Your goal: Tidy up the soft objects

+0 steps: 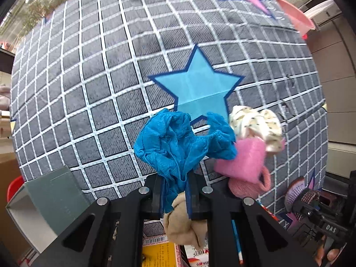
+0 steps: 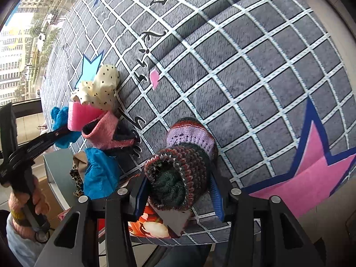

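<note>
My left gripper [image 1: 175, 191] is shut on a crumpled blue cloth [image 1: 178, 142], held above the grey checked mat [image 1: 100, 89]. To its right lie a cream dotted cloth [image 1: 255, 122], a pink sponge-like piece [image 1: 242, 160] and a pink knit item [image 1: 249, 187]. A beige cloth [image 1: 182, 224] lies below the fingers. My right gripper [image 2: 178, 191] is shut on a striped knit hat [image 2: 182, 169]. In the right wrist view the left gripper [image 2: 35, 146] shows at the left with the blue cloth [image 2: 60, 120], beside the cream cloth [image 2: 100, 89] and the pink knit item [image 2: 106, 131].
A grey open box [image 1: 44, 200] stands at the lower left; in the right wrist view it [image 2: 60, 178] holds another blue cloth [image 2: 100, 175] and a leopard-print piece [image 2: 76, 178]. Printed packages [image 2: 151, 224] lie near the mat's front edge. A pink basin [image 1: 296, 15] sits far right.
</note>
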Demonstrator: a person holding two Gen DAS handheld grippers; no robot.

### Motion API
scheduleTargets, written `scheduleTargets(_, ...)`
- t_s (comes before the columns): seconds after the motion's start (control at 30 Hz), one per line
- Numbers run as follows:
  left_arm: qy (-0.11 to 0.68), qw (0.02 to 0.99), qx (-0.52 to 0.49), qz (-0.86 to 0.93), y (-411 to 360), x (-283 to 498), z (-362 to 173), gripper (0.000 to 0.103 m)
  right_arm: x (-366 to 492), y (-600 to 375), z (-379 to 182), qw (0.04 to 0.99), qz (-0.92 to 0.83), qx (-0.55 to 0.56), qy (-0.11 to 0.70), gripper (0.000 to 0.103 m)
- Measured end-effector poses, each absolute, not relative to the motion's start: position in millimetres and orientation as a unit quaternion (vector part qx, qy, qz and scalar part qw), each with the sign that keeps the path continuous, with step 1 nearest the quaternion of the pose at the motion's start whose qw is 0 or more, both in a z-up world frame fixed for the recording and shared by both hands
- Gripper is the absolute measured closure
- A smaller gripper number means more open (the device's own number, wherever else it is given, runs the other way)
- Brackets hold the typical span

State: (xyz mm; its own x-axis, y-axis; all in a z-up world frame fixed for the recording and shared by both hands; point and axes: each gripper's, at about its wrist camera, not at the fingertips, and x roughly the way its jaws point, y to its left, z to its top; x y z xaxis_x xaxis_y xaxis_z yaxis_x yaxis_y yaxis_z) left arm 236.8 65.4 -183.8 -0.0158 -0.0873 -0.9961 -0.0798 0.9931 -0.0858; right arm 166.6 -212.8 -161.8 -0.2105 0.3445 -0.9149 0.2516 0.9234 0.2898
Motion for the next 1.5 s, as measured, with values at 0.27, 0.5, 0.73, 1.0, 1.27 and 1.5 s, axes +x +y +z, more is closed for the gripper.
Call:
scheduleTargets(0.27, 0.678, 0.732, -0.062, -0.013, 62.6, 220.6, -147.5, 0.088, 160.4, -212.5, -151.1, 0.61, 0.034, 0.196, 0.767, 0.054)
scheduleTargets(0.5, 0.66, 0.747, -0.074, -0.032, 70.9, 181.1, -116.9, 0.087, 153.1, -192.8, -134.5, 0.63, 0.047, 0.182, 0.754, 0.054)
scheduleTargets(0.73, 0.646, 0.757, -0.076, -0.063, 51.3, 150.4, -93.6, 0.087, 143.0, -184.2, -118.2, 0.643, 0.056, 0.175, 0.743, 0.054)
scheduleTargets(1.0, 0.632, 0.765, -0.082, -0.094, 36.7, 106.8, -72.5, 0.087, 120.9, -176.0, -104.6, 0.652, 0.059, 0.164, 0.738, 0.054)
scheduleTargets(1.27, 0.626, 0.766, -0.084, -0.123, 27.7, 67.2, -59.7, 0.087, 95.3, -162.5, -90.8, 0.658, 0.063, 0.155, 0.735, 0.054)
scheduleTargets(1.5, 0.611, 0.775, -0.104, -0.125, 35.7, 36.7, -46.8, 0.087, 78.4, -148.3, -76.5, 0.666, 0.07, 0.149, 0.728, 0.054)
